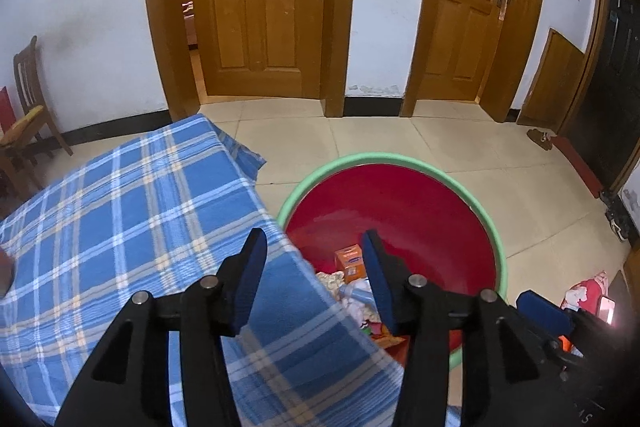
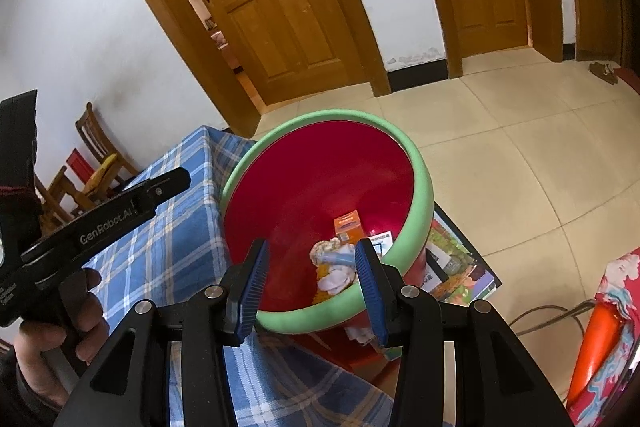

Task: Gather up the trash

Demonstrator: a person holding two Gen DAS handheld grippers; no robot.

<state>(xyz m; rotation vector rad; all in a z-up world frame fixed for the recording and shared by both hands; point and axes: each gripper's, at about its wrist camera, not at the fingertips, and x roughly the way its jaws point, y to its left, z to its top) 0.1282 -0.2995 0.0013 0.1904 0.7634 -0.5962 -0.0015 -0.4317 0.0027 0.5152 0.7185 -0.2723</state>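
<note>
Both hand-held grippers, left (image 1: pixel 314 255) and right (image 2: pixel 310 263), spread and empty over the table (image 1: pixel 132 195) edge. Beyond them the trash, an orange box (image 2: pixel 347 225) and tissues (image 2: pixel 334 273), lies in the red basin (image 2: pixel 324 183). Drop step looks done; next likely needs finding another piece, none visible on the cloth.

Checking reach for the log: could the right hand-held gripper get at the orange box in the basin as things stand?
Probably yes. The right hand-held gripper stands open and empty above the basin, and the orange box lies uncovered beyond the crumpled tissues, nothing blocking from above.
</note>
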